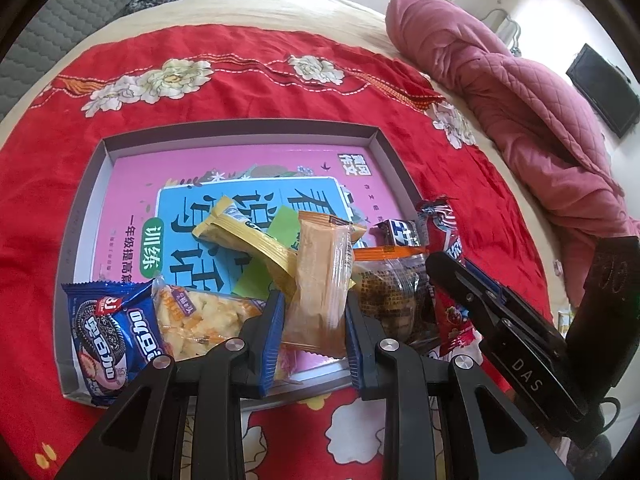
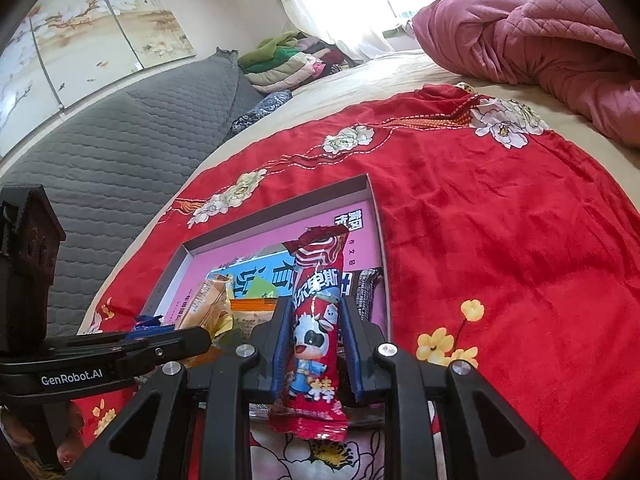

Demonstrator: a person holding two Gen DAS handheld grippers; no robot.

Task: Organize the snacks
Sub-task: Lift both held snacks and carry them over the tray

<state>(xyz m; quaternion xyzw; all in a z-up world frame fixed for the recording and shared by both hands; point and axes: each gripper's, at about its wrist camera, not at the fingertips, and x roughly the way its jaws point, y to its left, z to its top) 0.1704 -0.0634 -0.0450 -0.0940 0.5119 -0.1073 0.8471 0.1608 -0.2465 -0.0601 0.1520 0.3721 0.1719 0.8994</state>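
Observation:
A shallow grey box (image 1: 244,126) with a pink book lining its floor lies on the red flowered cloth; it also shows in the right wrist view (image 2: 276,210). My left gripper (image 1: 314,312) is shut on an orange-tan wafer packet (image 1: 320,276) and holds it upright over the box's near edge. My right gripper (image 2: 316,344) is shut on a red cow-print stick packet (image 2: 318,320), also upright at the box's right corner; it shows in the left view (image 1: 450,280). A blue Oreo pack (image 1: 108,332), a clear cracker bag (image 1: 200,316) and a yellow packet (image 1: 240,236) lie in the box.
A dark-filled clear bag with orange top (image 1: 390,284) and a small purple packet (image 1: 398,232) lie at the box's right side. A pink quilt (image 1: 520,100) is heaped at the right. A grey quilted headboard (image 2: 100,160) and folded clothes (image 2: 292,60) stand behind.

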